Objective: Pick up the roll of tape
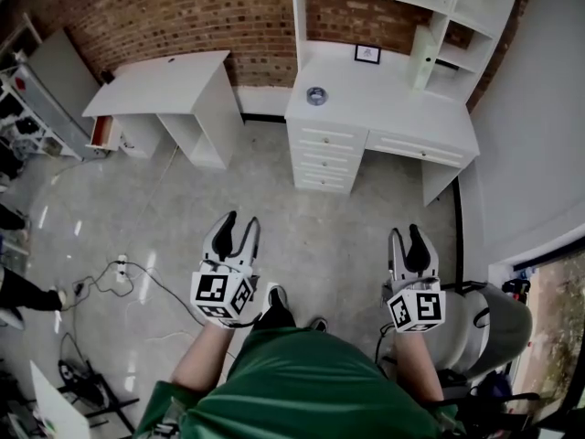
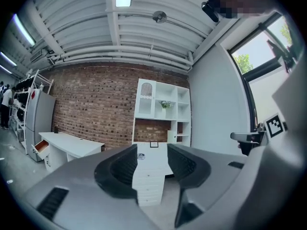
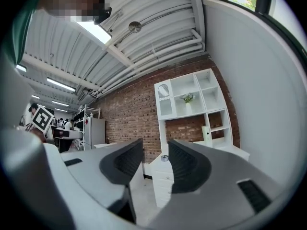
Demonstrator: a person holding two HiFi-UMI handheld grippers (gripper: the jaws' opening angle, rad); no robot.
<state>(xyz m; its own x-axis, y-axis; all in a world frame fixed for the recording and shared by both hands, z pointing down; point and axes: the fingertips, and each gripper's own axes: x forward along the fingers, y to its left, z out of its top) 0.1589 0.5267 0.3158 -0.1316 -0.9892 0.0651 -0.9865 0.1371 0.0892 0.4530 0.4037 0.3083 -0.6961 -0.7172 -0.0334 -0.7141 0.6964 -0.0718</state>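
Note:
The roll of tape (image 1: 316, 95) is a small grey ring lying flat on the white desk (image 1: 402, 108) ahead, near its left end. It shows as a speck between the jaws in the left gripper view (image 2: 141, 156) and in the right gripper view (image 3: 164, 158). My left gripper (image 1: 239, 229) and right gripper (image 1: 408, 239) are held level over the floor, well short of the desk. Both are open with nothing between the jaws.
The desk has drawers (image 1: 322, 158) below and a white shelf unit (image 1: 430, 7) on top, with a small framed picture (image 1: 367, 54) and a pale bottle (image 1: 421, 58). A second white desk (image 1: 169, 90) stands to the left. Cables (image 1: 128, 277) lie on the floor at left, a grey chair (image 1: 498, 323) at right.

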